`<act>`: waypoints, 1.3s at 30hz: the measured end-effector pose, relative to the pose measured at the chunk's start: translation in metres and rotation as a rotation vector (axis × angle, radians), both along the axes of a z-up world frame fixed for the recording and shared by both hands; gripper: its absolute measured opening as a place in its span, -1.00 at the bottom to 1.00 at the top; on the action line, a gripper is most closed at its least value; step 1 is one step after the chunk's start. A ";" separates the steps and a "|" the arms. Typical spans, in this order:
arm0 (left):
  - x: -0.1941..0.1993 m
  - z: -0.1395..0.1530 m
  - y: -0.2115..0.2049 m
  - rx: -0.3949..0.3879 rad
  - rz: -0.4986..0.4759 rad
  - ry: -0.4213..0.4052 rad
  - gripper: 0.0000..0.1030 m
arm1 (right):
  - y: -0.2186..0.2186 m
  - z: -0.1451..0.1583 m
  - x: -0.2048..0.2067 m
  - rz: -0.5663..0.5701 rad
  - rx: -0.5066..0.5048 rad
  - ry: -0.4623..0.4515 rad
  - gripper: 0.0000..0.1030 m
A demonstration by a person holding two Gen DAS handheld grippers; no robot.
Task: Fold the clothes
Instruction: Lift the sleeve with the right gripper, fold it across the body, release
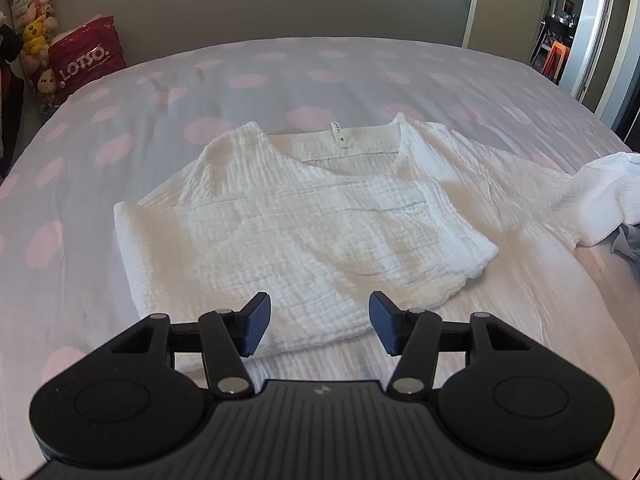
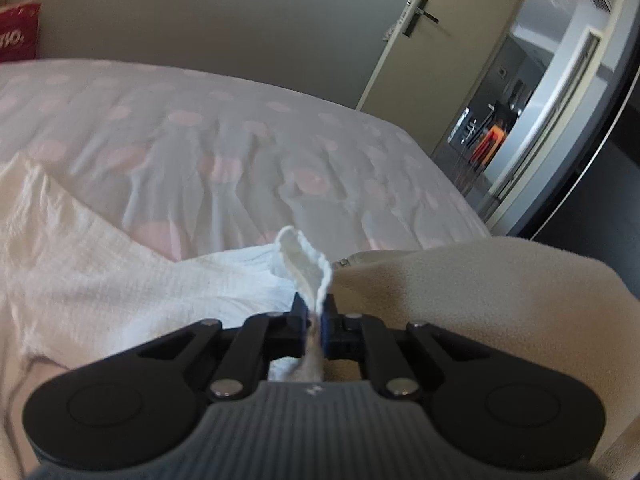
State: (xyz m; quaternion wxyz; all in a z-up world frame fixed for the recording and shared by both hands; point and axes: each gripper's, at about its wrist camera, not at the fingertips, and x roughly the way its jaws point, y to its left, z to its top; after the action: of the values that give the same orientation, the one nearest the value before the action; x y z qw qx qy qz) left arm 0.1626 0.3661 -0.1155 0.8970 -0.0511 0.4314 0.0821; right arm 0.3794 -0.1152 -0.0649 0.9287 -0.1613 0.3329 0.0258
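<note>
White crinkled top (image 1: 304, 220) on polka-dot bed (image 1: 100, 152) — cream blanket (image 2: 480, 280) beside it

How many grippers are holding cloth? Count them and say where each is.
1. The right gripper is pinched shut on an edge of the white shirt, at its right side. The left gripper stands open above the shirt's near hem, holding nothing.

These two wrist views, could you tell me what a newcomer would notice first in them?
A white shirt lies half folded in the middle of a bed cover with pink dots. The right tool is shut on the shirt's right sleeve, while the left tool hangs open over the near hem.
</note>
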 end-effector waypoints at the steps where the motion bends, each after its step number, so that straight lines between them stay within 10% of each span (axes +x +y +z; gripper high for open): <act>1: -0.001 0.001 0.001 -0.001 0.002 0.000 0.02 | -0.005 0.009 0.001 -0.015 0.055 0.010 -0.86; 20: -0.033 0.038 0.028 -0.009 0.036 -0.017 0.02 | 0.117 0.143 -0.035 0.198 0.461 0.039 -0.86; 31: -0.061 0.046 0.041 0.016 0.054 -0.058 0.02 | 0.234 0.150 -0.090 0.406 0.670 0.069 -0.86; 39: -0.059 0.038 0.062 0.012 0.073 -0.073 0.02 | 0.320 0.092 -0.093 0.491 0.620 0.172 -0.86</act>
State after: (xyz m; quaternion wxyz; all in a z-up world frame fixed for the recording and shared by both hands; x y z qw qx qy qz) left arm 0.1039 0.4277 -0.0772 0.9088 -0.0642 0.3957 0.1157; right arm 0.2862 0.2049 0.0267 0.8684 0.0543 0.3375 0.3593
